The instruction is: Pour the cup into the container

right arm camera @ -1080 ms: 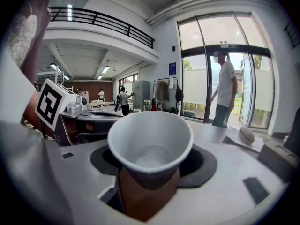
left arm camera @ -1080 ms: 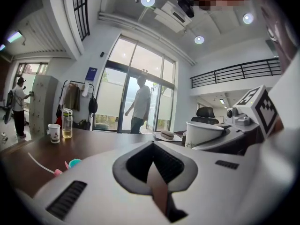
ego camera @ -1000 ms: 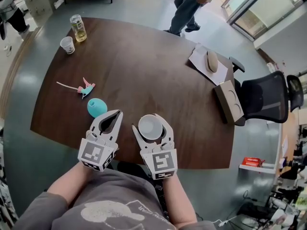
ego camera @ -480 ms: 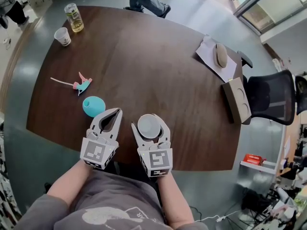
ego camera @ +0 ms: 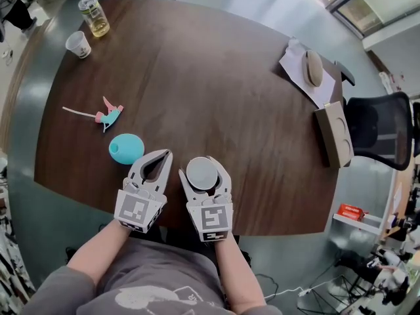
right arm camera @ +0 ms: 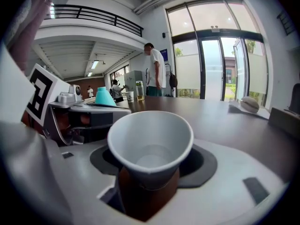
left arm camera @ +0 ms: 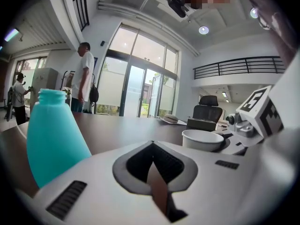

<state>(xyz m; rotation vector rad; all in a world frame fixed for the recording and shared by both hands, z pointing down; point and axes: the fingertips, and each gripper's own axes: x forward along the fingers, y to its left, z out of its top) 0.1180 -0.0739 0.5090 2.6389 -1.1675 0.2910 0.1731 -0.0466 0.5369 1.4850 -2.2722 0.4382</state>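
My right gripper (ego camera: 203,160) is shut on a white paper cup (ego camera: 202,173), which stands upright between its jaws just above the near edge of the brown table (ego camera: 216,77). In the right gripper view the cup (right arm camera: 150,142) fills the middle; its inside looks pale, and I cannot tell whether it holds liquid. A teal bottle-shaped container (ego camera: 126,148) with a narrow open neck stands on the table, just left of and beyond my left gripper (ego camera: 164,154). That gripper is shut with nothing in it. The left gripper view has the container (left arm camera: 51,135) close at left and the cup (left arm camera: 202,138) at right.
At the far left of the table stand a small paper cup (ego camera: 78,44) and a glass of yellowish liquid (ego camera: 92,16). A pink and teal item (ego camera: 105,115) lies beyond the container. Paper with a beige object (ego camera: 314,68), a cardboard box (ego camera: 335,135) and an office chair (ego camera: 380,130) are at right.
The person beyond the table has walked off to the left. The head view has shifted a little; both grippers and the cup keep their places.
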